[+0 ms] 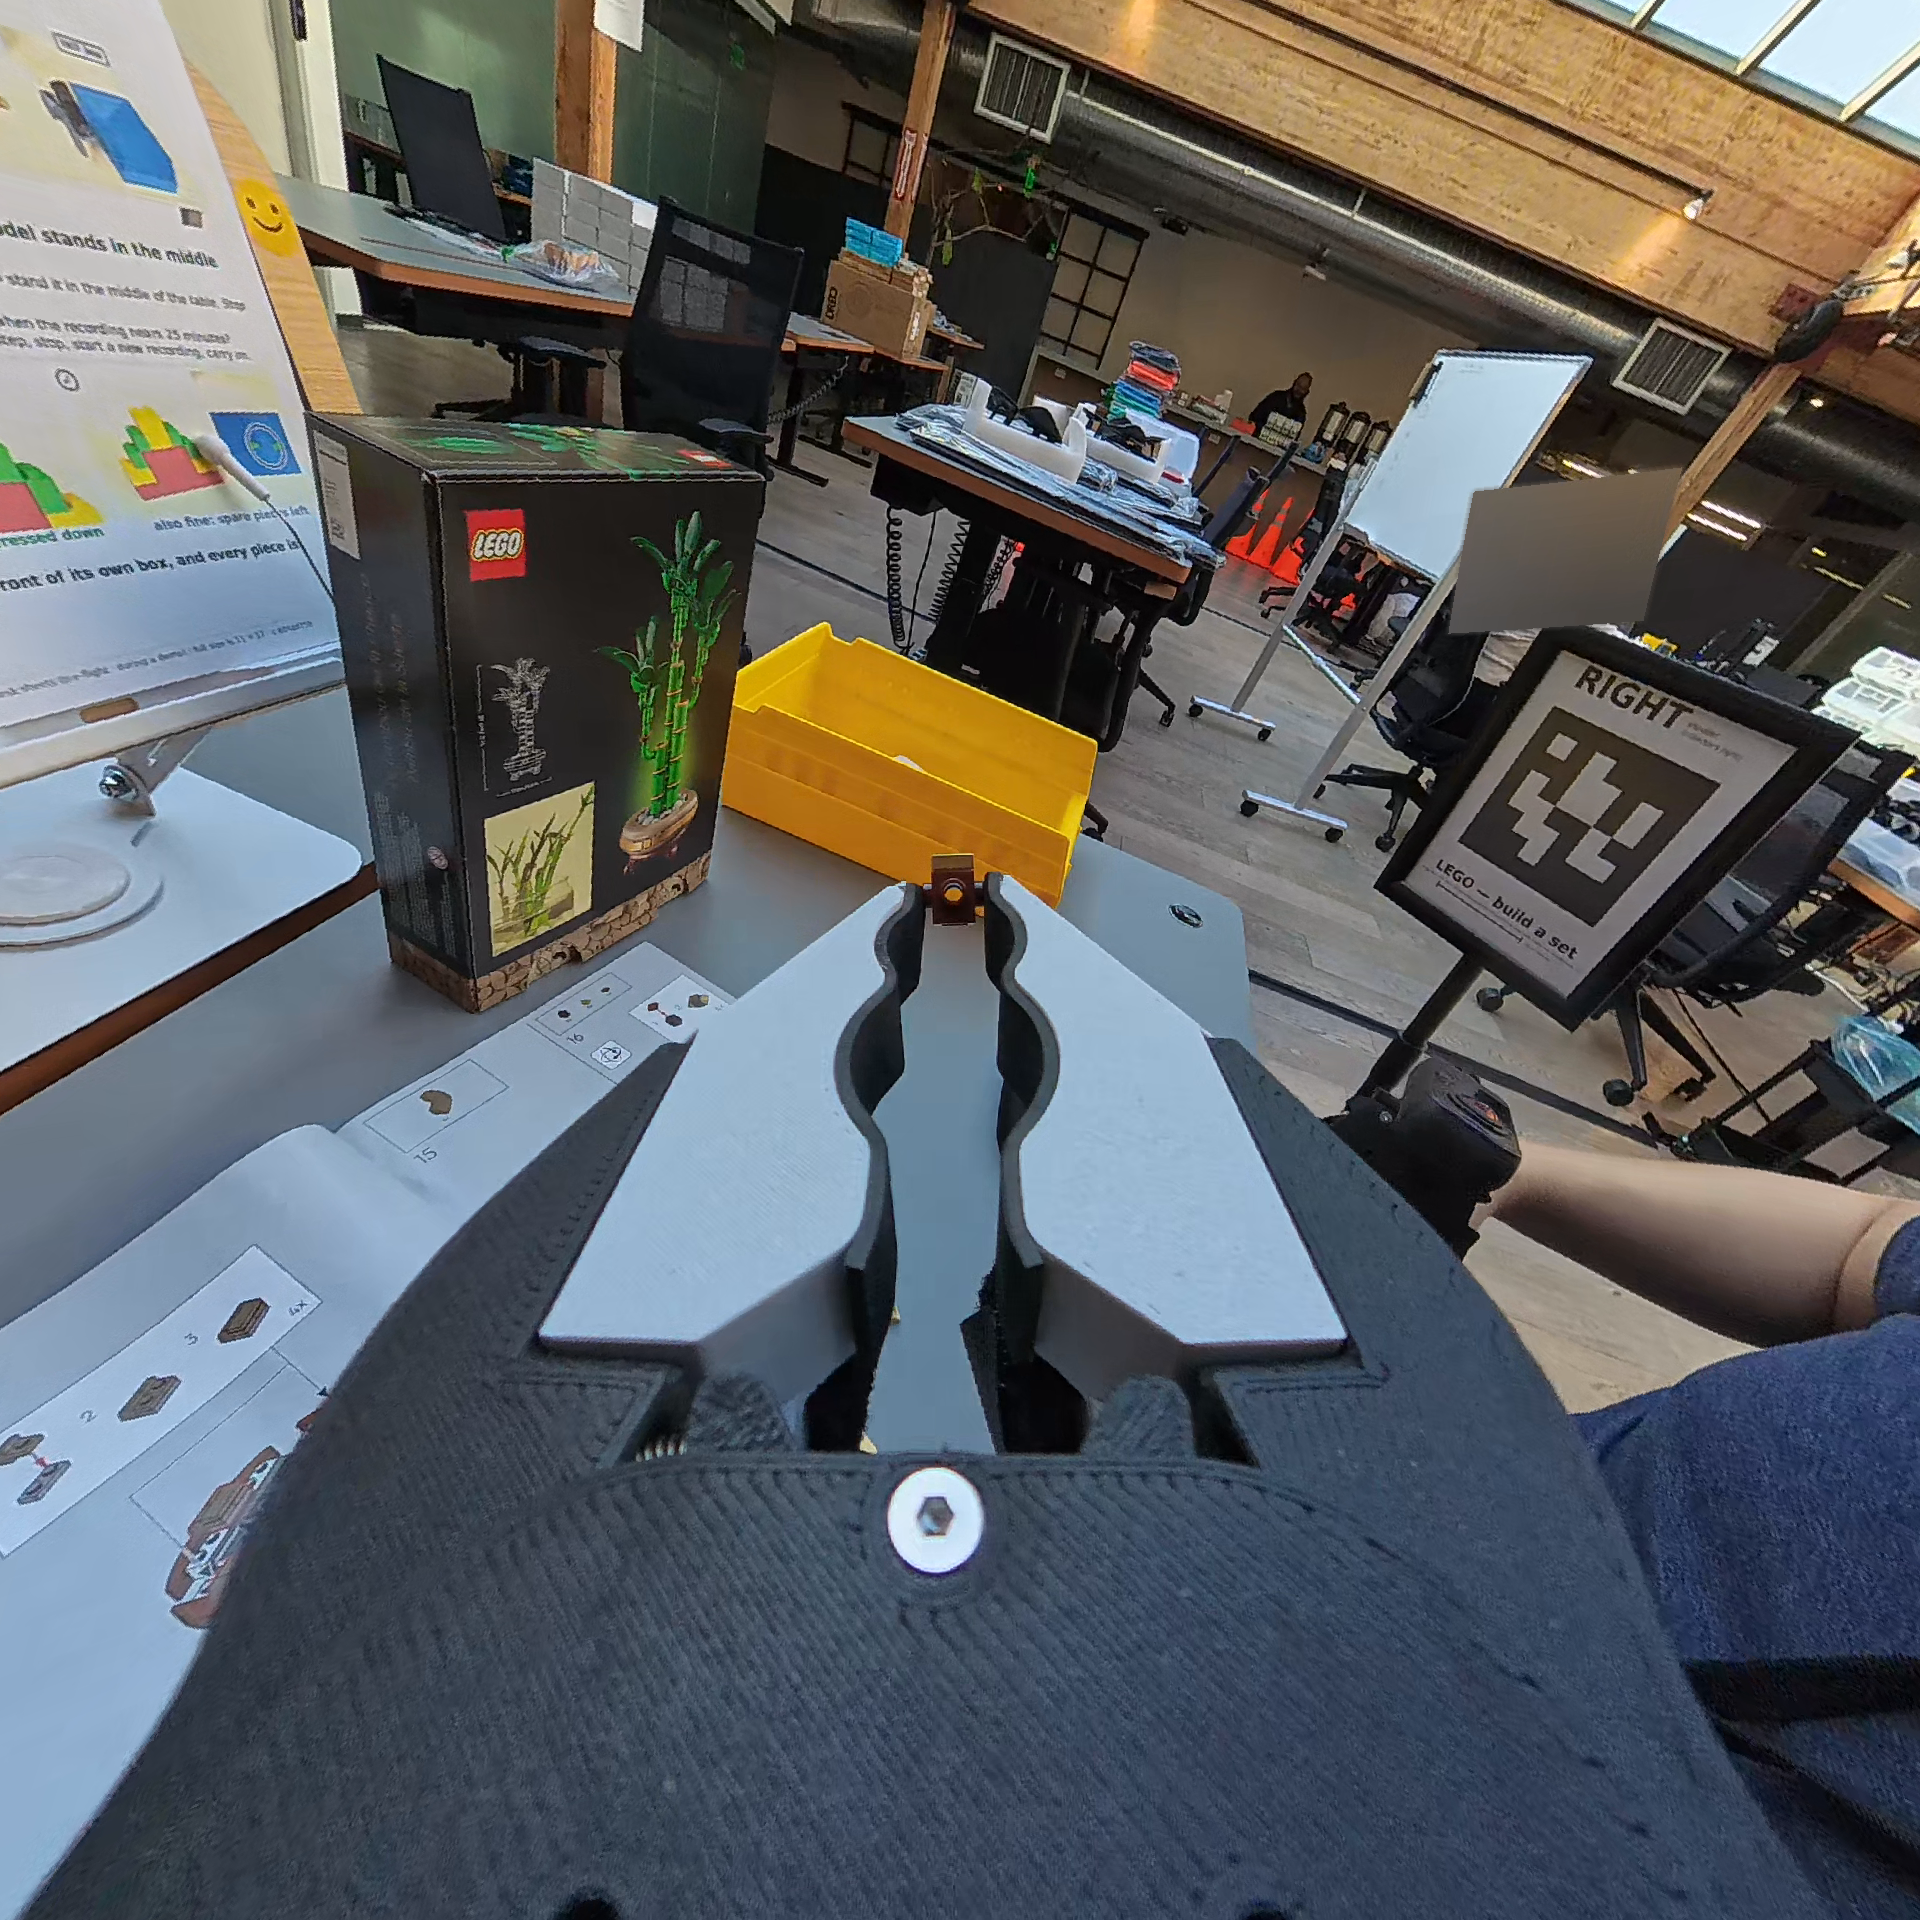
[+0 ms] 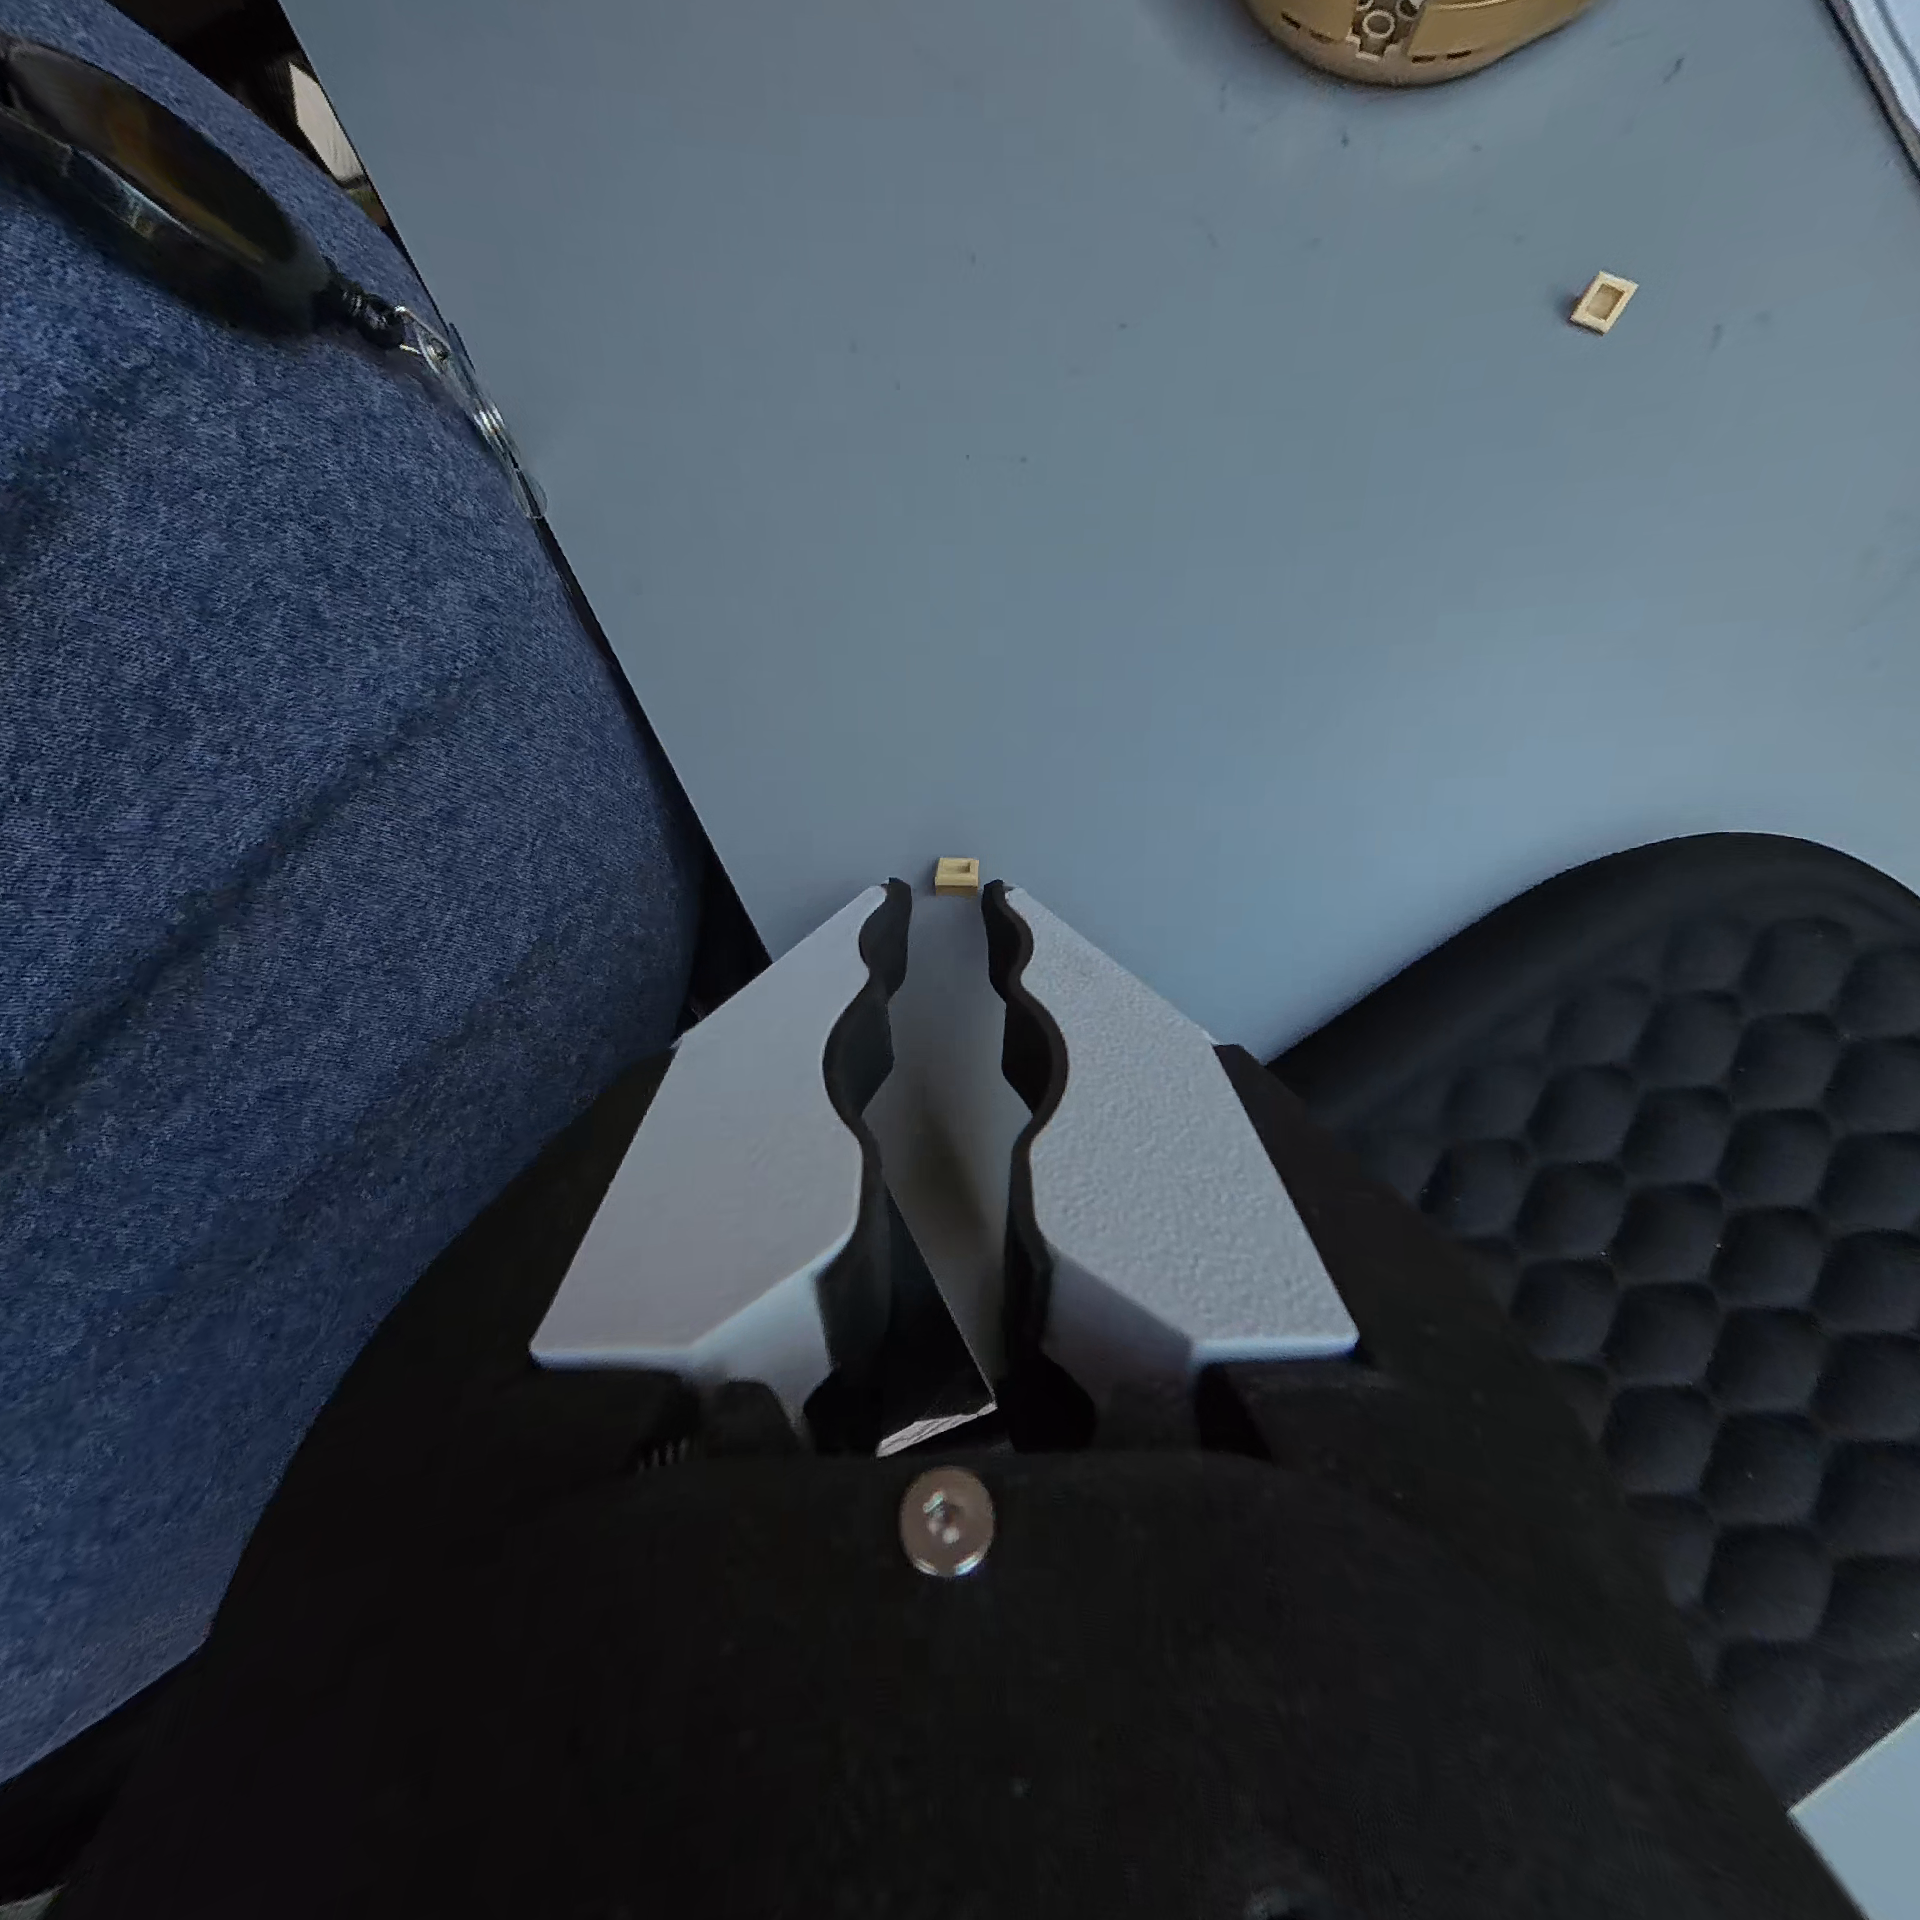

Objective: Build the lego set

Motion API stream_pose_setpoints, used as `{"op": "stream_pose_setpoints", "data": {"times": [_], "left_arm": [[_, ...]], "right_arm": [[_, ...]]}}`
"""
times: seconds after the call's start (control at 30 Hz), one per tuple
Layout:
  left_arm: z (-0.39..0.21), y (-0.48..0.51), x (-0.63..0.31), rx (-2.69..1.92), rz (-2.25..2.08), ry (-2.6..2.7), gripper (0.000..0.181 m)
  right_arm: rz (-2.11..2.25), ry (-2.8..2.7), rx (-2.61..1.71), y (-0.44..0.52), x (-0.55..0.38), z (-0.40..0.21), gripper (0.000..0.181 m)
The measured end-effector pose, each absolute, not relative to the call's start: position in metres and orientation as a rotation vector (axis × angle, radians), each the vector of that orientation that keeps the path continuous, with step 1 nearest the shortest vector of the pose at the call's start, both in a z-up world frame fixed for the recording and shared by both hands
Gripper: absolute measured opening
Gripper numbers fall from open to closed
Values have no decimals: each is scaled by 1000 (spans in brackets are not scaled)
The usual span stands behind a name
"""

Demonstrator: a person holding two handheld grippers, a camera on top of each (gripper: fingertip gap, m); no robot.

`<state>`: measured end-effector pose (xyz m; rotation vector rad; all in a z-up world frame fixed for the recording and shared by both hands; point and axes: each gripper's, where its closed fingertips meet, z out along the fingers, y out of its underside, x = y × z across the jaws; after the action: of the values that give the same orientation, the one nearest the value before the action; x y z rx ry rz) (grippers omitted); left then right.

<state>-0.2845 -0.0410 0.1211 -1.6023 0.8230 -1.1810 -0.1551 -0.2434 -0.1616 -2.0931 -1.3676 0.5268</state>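
Two grippers: the left gripper (image 1: 951, 902) pinches a small brown piece (image 1: 952, 894) aloft, so lower the right gripper (image 2: 943, 896), fingers slightly parted and empty, squarely around the tan piece (image 2: 955, 875) on the tabletop (image 2: 1143, 520).

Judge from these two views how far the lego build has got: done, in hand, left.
Done: a rounded tan base stands partly built at the table's far edge. In hand: the left gripper pinches a small brown piece; the right gripper hovers open just short of a tan tile. Left: another tan tile lies loose, and the green stalks on the set box are nowhere visible.
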Motion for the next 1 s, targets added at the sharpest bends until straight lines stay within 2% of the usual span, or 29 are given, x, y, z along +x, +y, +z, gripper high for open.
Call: {"op": "stream_pose_setpoints", "data": {"times": [1.0], "left_arm": [[113,-41,-281,-1633,-1195,838,9]], "right_arm": [[534,-1227,-1924,-238,-157,-161,8]]}}
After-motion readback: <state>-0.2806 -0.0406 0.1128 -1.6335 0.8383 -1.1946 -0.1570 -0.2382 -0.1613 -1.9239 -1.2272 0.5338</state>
